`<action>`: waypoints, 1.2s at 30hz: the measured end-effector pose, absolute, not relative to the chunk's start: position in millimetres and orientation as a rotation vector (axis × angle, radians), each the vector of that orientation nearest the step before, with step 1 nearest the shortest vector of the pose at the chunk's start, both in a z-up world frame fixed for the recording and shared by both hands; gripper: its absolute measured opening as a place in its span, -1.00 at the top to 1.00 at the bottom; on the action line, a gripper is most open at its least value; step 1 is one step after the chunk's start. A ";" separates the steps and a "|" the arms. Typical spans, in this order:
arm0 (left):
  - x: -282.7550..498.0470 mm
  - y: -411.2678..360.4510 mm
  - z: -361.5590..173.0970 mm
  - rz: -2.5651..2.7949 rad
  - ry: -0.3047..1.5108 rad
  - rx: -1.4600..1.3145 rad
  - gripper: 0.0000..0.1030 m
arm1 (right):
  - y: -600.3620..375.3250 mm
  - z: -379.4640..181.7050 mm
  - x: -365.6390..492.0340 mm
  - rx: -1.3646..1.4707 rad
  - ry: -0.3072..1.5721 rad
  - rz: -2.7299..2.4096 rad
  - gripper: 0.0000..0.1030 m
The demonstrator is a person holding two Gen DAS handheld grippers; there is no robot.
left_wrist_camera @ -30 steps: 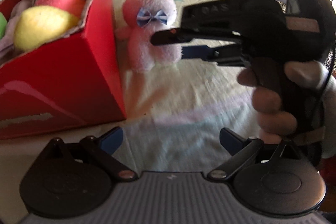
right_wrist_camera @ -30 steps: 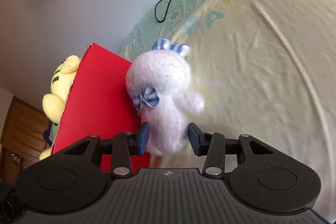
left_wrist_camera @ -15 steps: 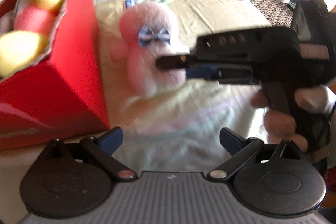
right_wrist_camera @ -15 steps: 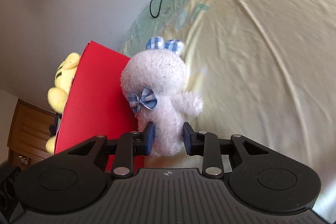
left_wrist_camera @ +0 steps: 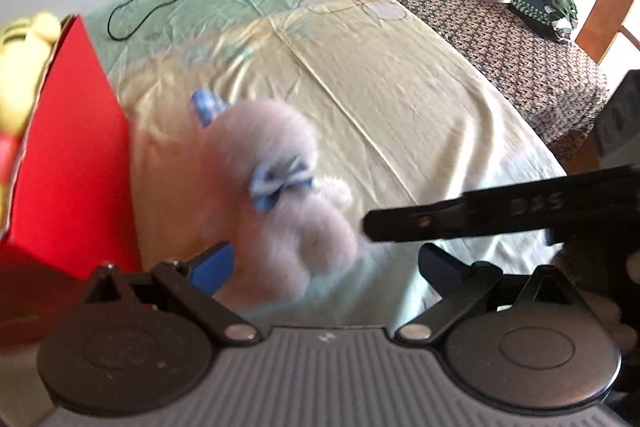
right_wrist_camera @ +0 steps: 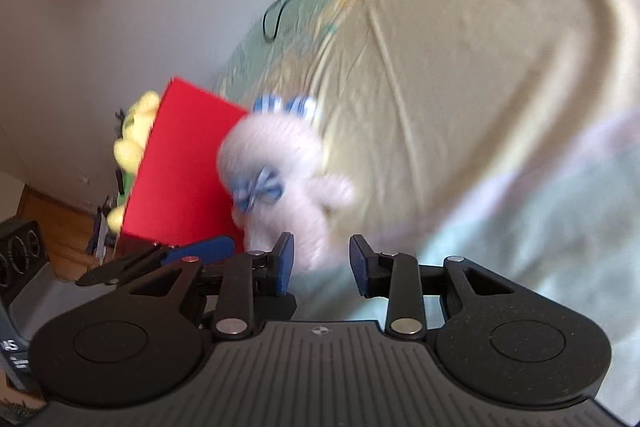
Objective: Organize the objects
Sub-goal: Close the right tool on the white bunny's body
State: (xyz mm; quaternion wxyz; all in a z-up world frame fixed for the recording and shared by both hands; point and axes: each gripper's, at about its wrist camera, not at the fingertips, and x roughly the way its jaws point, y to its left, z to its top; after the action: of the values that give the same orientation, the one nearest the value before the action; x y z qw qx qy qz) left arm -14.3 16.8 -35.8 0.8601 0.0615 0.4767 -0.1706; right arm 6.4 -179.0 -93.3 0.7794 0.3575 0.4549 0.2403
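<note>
Plush bunny (right_wrist_camera: pixel 280 183), pale pink with blue bows, sits blurry on the bed (right_wrist_camera: pixel 480 67) right beside the red box (right_wrist_camera: pixel 188 167) stuffed with yellow toys (right_wrist_camera: pixel 134 139). Right gripper (right_wrist_camera: pixel 320 259) has its jaws around the bunny's lower body; they've just been opening a bit and I can't tell if they still pinch it. Left gripper (left_wrist_camera: pixel 324 263) jaws gape wide, holding nothing, with the bunny just ahead.

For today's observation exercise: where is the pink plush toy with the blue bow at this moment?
In both wrist views the pink plush toy is between the right gripper's jaws, over the yellow bedsheet, just right of the red box.
</note>
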 end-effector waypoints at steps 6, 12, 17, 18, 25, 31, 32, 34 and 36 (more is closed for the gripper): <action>10.5 20.9 -44.2 -0.278 0.997 0.112 -0.90 | -183.1 -93.2 26.7 0.840 0.966 0.497 0.32; 34.3 35.5 -59.8 -0.246 1.065 0.044 -0.67 | -148.2 -99.6 60.2 0.807 1.016 0.560 0.21; 49.8 43.2 -67.6 -0.216 1.088 0.050 -0.64 | -129.3 -101.1 75.0 0.766 1.020 0.624 0.11; 51.3 41.7 -67.6 -0.216 1.086 0.067 -0.64 | -127.0 -102.0 77.9 0.768 1.019 0.633 0.10; 55.5 36.9 -70.8 -0.213 1.080 0.104 -0.73 | -130.8 -109.9 85.3 0.822 1.024 0.669 0.16; 51.1 26.5 -67.4 -0.234 1.076 0.140 -0.70 | -138.4 -108.2 79.1 0.847 1.039 0.678 0.60; 48.4 22.9 -65.7 -0.242 1.066 0.157 -0.70 | -143.4 -107.9 76.6 0.850 1.042 0.671 0.64; 41.9 13.8 -62.9 -0.261 1.045 0.197 -0.70 | -149.8 -107.0 73.1 0.853 1.050 0.655 0.72; 34.9 4.5 -61.1 -0.279 1.026 0.234 -0.70 | -155.5 -103.8 67.7 0.841 1.061 0.640 0.72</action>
State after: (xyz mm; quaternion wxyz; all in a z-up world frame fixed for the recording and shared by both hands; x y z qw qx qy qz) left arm 34.9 4.5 -61.1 0.8555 0.1113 0.4880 -0.1328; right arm 67.7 -155.5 -103.8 0.7326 0.3825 0.4821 0.2908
